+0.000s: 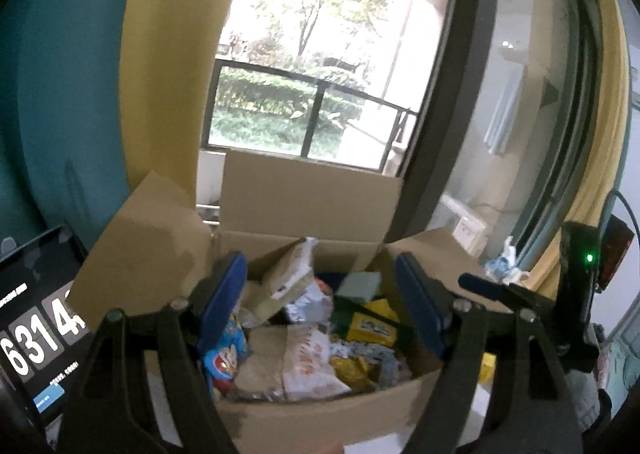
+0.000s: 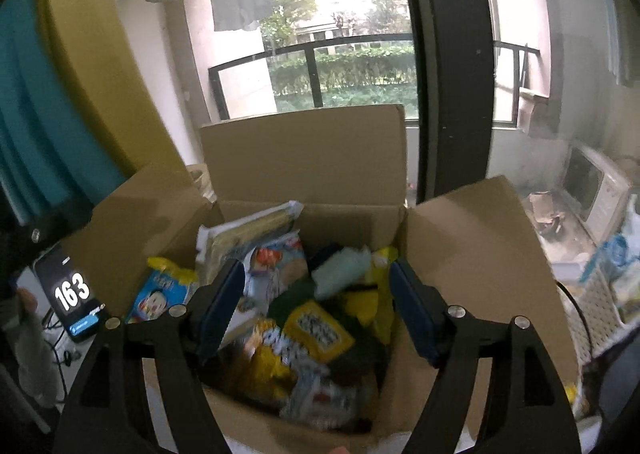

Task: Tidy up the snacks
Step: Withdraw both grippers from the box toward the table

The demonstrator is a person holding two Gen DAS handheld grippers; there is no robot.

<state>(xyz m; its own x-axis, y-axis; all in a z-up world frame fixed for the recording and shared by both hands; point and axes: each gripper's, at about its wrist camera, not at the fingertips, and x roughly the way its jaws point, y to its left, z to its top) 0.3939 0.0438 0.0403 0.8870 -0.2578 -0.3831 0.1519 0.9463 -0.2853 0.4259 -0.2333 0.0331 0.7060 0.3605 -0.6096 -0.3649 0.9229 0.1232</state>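
hovering released, left gripper [image 1: 316, 306] at frame centre over cardboard box [image 1: 304, 420]; likewise right gripper [image 2: 316, 306], gaping, gripping nothing. snack packets [image 2: 316, 328] lying jumbled inside, lower centre; sorting seemingly barely begun.

Black gripper [image 1: 320, 306] arms, seemingly blue-padded fingers [image 1: 222, 294].

Probably home: balcony railing [image 2: 312, 54], curtains [image 2: 36, 102]

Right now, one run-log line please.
left tongs: open, empty | right tongs: open, empty | cardboard box: flaps open, snacks inside
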